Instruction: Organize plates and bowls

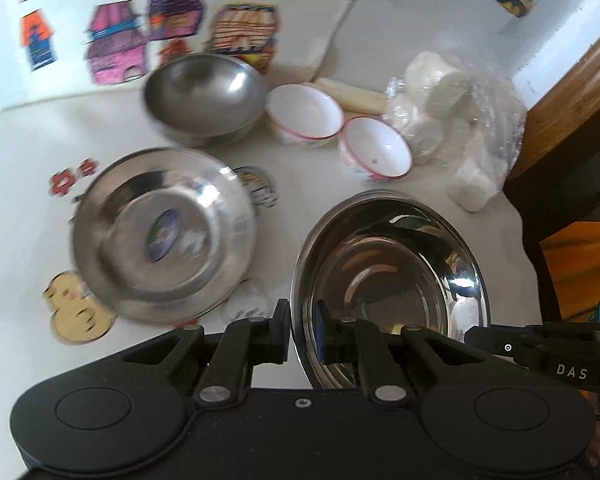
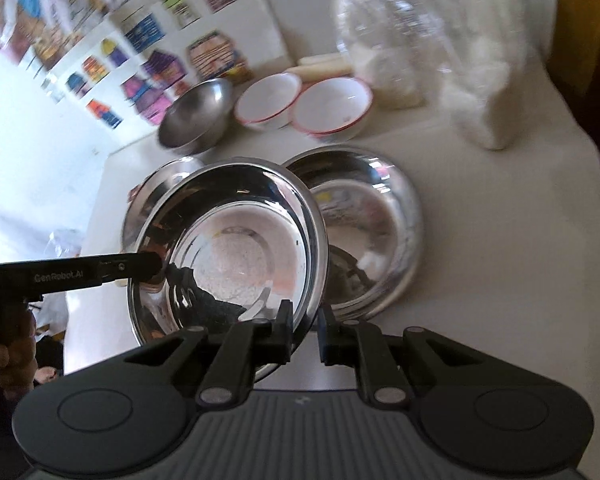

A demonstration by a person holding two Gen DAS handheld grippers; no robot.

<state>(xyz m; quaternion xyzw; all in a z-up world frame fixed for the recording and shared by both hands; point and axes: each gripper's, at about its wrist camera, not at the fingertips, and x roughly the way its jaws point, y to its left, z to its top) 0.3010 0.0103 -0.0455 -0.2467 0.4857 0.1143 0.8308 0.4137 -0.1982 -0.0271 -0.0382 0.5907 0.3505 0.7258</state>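
Both grippers hold one shiny steel plate (image 1: 388, 272) up off the table, tilted. My left gripper (image 1: 302, 320) is shut on its near left rim. My right gripper (image 2: 304, 320) is shut on the near right rim of the same plate (image 2: 236, 256). From the right wrist view the left gripper (image 2: 156, 266) reaches in from the left onto the rim. A second steel plate (image 1: 164, 236) lies on the table to the left. A third steel plate (image 2: 372, 224) lies to the right, partly under the held one. Behind stand a steel bowl (image 1: 204, 96) and two white red-rimmed bowls (image 1: 304, 114) (image 1: 376, 152).
A clear plastic bag of white lumps (image 1: 456, 120) lies at the back right, with a pale roll (image 1: 352, 94) behind the white bowls. The white table covering (image 1: 28, 152) carries cartoon stickers. The table's right edge (image 1: 520, 220) drops off beside a wooden frame.
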